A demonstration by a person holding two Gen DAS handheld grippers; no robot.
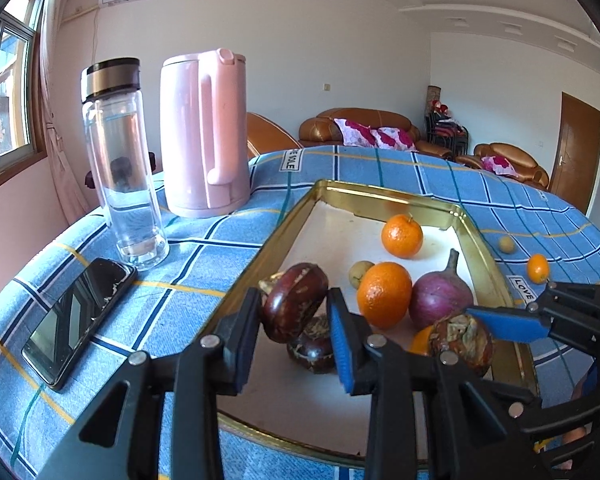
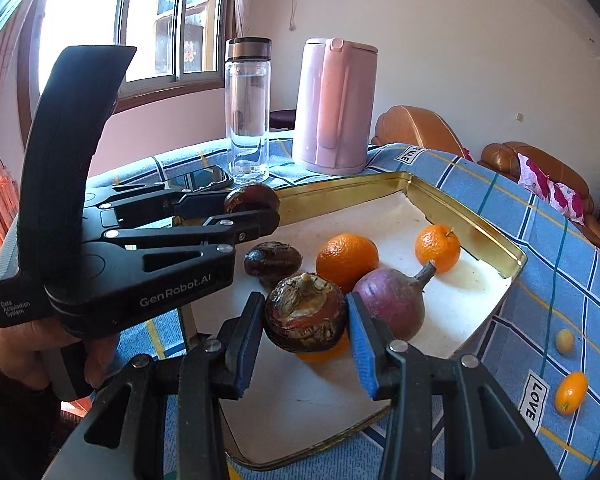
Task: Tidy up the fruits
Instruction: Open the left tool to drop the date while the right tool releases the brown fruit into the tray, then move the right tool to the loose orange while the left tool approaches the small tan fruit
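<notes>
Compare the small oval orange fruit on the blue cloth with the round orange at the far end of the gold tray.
The small oval orange fruit lies outside the tray on the blue checked cloth; the round orange sits inside the gold-rimmed tray. The oval fruit looks much smaller and elongated; the round orange is nearly spherical and has a short stem on top. Both are bright orange and neither is held.

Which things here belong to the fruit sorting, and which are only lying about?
Belong to the job: gold tray; two oranges; purple bulb; dark round fruit in the left gripper; another in the right gripper; a third on the tray; kumquat and pale small fruit on the cloth.

Lying about: phone; glass bottle; pink kettle.
</notes>
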